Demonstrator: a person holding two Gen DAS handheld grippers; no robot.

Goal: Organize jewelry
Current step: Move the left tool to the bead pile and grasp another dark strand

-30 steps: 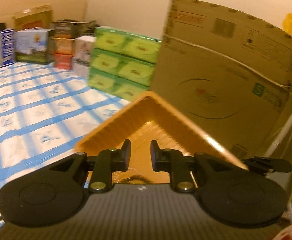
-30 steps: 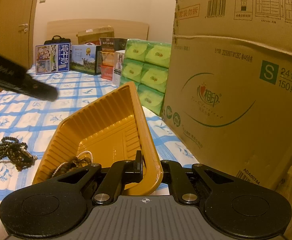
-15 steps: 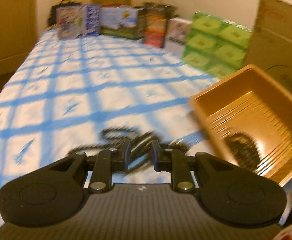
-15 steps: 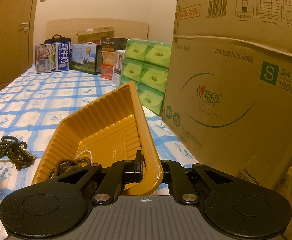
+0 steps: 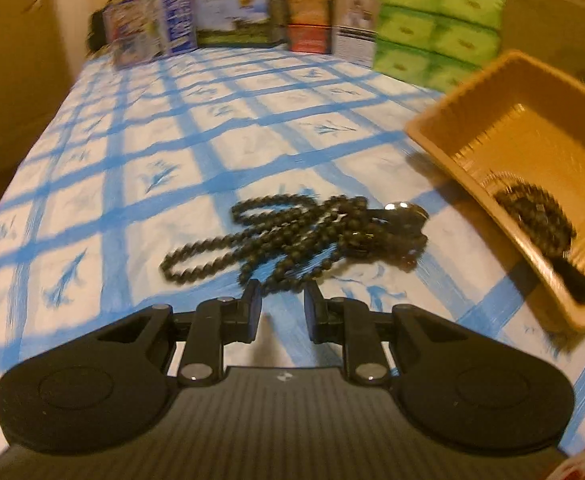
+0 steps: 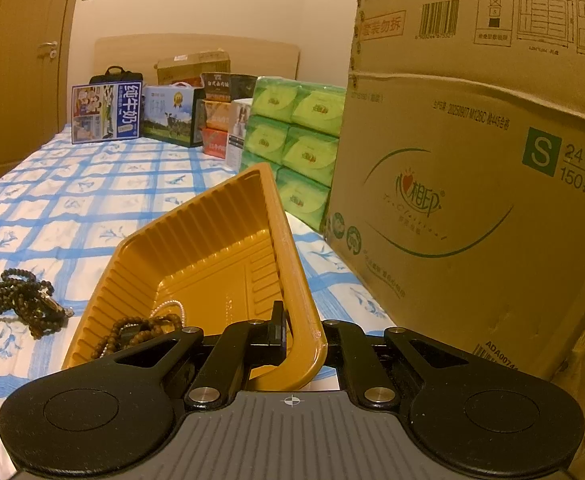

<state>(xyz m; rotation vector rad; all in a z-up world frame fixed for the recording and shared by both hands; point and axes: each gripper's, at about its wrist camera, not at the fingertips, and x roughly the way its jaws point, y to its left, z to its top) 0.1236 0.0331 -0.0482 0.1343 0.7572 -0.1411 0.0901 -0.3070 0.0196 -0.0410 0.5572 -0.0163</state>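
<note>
A tangle of dark bead necklaces [image 5: 312, 236] lies on the blue-checked bedsheet, also at the left edge of the right wrist view [image 6: 20, 304]. My left gripper [image 5: 279, 310] is open and empty, just short of the beads. My right gripper [image 6: 304, 332] is shut on the near corner rim of an orange plastic tray [image 6: 220, 256], which sits tilted. The tray [image 5: 524, 148] holds a brown bead string [image 6: 132, 332], a thin pearl strand [image 6: 170, 308] and a dark tassel [image 5: 572, 280].
A large cardboard box [image 6: 472, 200] stands right of the tray. Green tissue packs [image 6: 296, 152] and several printed boxes [image 5: 232, 16] line the far side of the bed. A wooden door [image 6: 16, 80] is at the left.
My left gripper has swung left from over the tray and down to the necklaces on the sheet. The right gripper and tray have not moved.
</note>
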